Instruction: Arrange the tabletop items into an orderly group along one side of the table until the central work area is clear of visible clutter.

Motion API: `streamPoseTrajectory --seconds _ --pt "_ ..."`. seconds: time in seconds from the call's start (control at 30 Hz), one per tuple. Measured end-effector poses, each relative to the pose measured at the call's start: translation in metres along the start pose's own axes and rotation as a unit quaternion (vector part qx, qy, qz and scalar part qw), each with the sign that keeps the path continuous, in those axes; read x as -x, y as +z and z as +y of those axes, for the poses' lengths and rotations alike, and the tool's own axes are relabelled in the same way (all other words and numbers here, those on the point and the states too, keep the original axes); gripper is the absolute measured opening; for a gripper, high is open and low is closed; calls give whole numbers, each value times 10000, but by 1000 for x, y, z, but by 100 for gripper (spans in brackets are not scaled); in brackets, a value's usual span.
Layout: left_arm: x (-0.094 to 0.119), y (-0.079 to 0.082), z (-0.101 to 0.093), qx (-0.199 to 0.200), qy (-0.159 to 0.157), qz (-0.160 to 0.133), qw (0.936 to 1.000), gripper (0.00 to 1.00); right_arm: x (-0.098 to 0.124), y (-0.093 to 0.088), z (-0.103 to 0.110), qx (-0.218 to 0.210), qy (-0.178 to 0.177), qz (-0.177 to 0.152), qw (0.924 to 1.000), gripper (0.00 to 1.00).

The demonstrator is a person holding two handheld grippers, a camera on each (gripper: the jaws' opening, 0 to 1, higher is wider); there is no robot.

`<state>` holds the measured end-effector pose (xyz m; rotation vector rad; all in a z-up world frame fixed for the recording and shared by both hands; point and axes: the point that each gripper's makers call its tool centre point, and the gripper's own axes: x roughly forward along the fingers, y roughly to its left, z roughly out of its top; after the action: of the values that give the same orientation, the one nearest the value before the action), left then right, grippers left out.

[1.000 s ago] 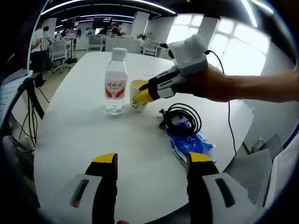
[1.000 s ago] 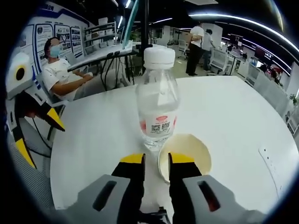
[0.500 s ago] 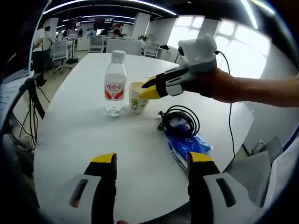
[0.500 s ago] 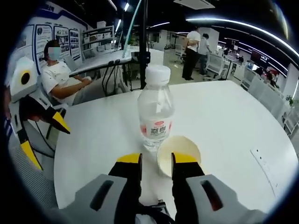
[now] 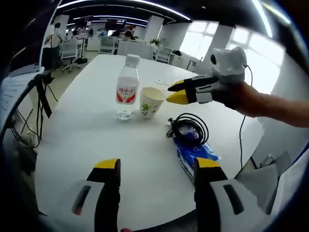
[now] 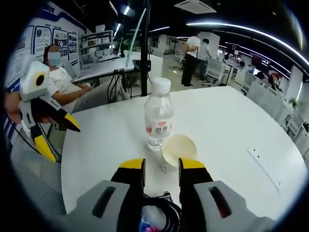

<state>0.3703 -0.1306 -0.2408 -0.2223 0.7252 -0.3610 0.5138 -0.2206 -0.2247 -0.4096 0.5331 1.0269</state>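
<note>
A clear water bottle (image 5: 127,87) with a red label stands upright far out on the white table (image 5: 87,140), with a paper cup (image 5: 151,101) just to its right. Nearer lie a coiled black cable (image 5: 190,126) and a blue packet (image 5: 195,152). My left gripper (image 5: 157,166) is open and empty over the near table edge. My right gripper (image 5: 178,93), held in a hand, hovers to the right of the cup, apart from it. In the right gripper view, the right gripper (image 6: 161,165) is narrowly open and empty, behind the cup (image 6: 178,147) and bottle (image 6: 158,118); the left gripper (image 6: 60,135) hangs at the left.
A small white slip (image 6: 263,164) lies on the table to the right. The cable (image 6: 161,215) sits under my right jaws. A person (image 6: 55,77) sits beyond the table edge, and others stand by desks (image 6: 193,53) further off.
My right gripper let go of the cup's rim and drew back from it. The cup stays beside the bottle. The left gripper holds its place, open.
</note>
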Motion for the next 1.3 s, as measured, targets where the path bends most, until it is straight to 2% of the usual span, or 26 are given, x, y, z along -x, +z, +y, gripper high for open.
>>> streamPoseTrajectory --seconds 0.23,0.43,0.53,0.77,0.83,0.9,1.13,1.3 --pt "3 4 6 177 104 -142 9997 62 39 -15 -5 -265 -271 -32 9993 25" --pt "2 -1 5 77 81 -64 9999 61 70 -42 -15 -715 -615 11 9955 26" --pt "3 -2 5 62 86 -72 9999 61 89 -56 -15 -1081 -860 -21 9904 26" --pt "1 -9 4 27 33 -4 10000 62 124 -94 -9 -1439 -1157 86 9828 25" --pt "1 -10 2 0 3 21 10000 62 136 -112 -9 -1530 -1248 206 9801 26" --pt "0 -10 1 -19 -17 33 10000 62 149 -123 -10 -1644 -1354 259 9767 26" --pt "2 -5 -2 -71 -97 -9 9999 63 192 -148 -18 -2128 -1782 254 9604 26" --pt "2 -2 -4 -100 -133 -22 9999 62 211 -162 -16 -2243 -1910 353 9550 26"
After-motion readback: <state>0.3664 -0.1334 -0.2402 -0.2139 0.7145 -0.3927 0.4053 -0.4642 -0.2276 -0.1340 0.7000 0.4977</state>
